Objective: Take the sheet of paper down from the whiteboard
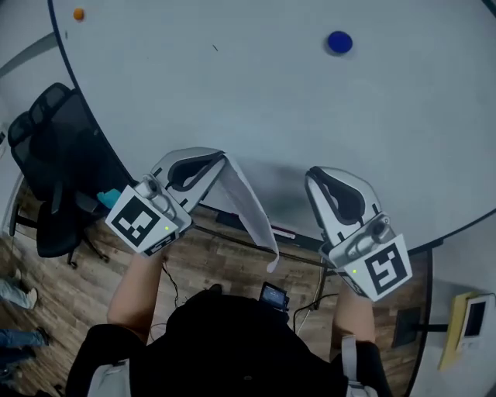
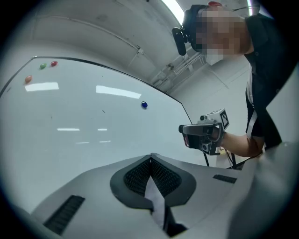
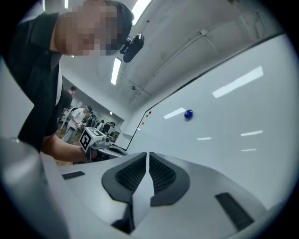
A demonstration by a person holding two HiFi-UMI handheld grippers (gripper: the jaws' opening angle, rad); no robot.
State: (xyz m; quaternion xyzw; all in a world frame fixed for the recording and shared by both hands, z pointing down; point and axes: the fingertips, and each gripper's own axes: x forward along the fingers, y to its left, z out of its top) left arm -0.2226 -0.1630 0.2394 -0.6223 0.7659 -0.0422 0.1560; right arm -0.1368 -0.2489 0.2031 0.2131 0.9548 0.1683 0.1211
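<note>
The white sheet of paper (image 1: 252,205) is off the whiteboard (image 1: 271,93). It hangs as a curled strip from my left gripper (image 1: 221,159), which is shut on its top edge. In the left gripper view a wedge of the paper (image 2: 156,200) shows between the closed pads of the left gripper (image 2: 150,156). My right gripper (image 1: 314,174) is to the right of the sheet, apart from it, jaws shut with nothing in them. In the right gripper view, the right gripper (image 3: 147,154) has its pads almost touching. Both grippers are held low in front of the board.
A blue magnet (image 1: 339,42) and an orange magnet (image 1: 78,14) stay on the board; red and green magnets (image 2: 48,64) sit near its corner. A black office chair (image 1: 46,155) stands to the left on the wooden floor. The board's tray (image 1: 256,226) runs below the grippers.
</note>
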